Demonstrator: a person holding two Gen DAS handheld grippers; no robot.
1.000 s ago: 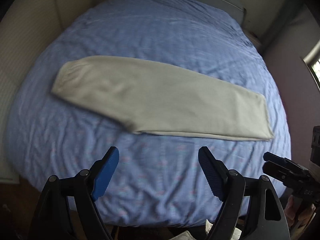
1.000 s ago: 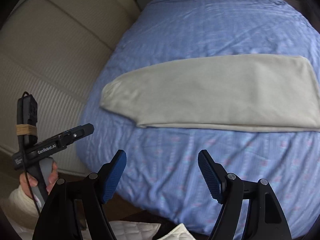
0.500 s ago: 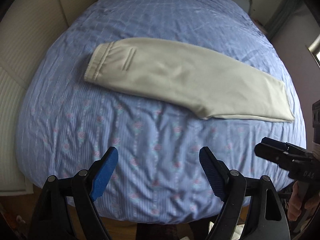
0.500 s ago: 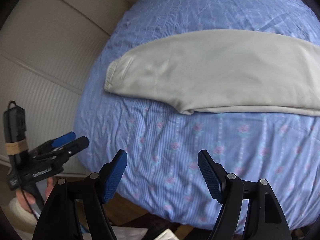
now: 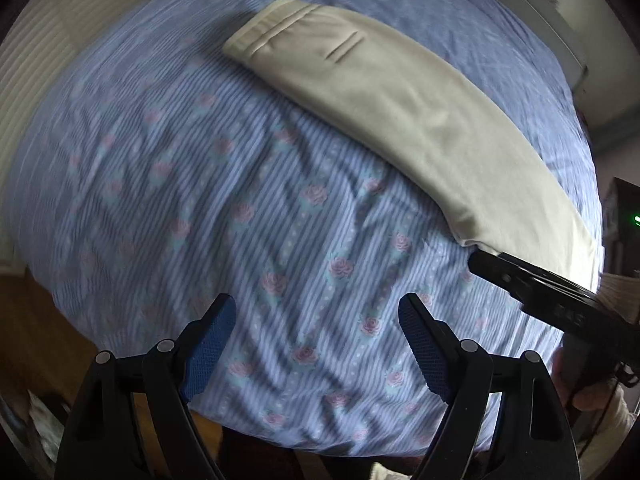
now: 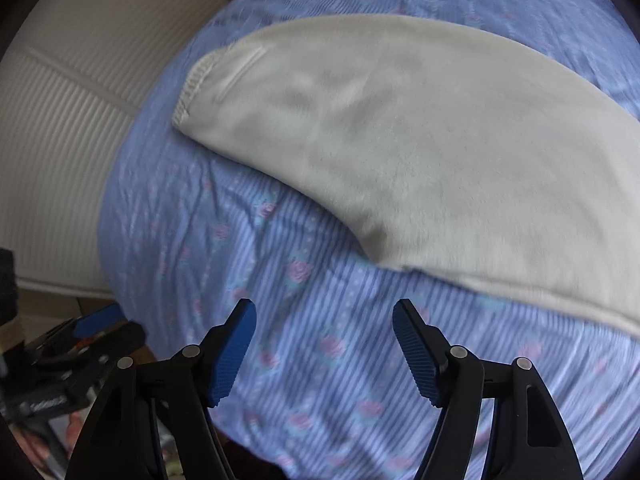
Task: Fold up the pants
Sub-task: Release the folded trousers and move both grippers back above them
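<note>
Here, cream pants (image 5: 404,108) lying folded lengthwise across frame's upper right on blue floral bed (image 5: 240,216), left claw (image 5: 316,344) and right claw (image 6: 324,348) both gaping wide, gripping nothing.

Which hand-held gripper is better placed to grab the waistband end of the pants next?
Probably left: the waistband lies on its side, while the right hand-held gripper faces the pants' middle. Both are open.
</note>
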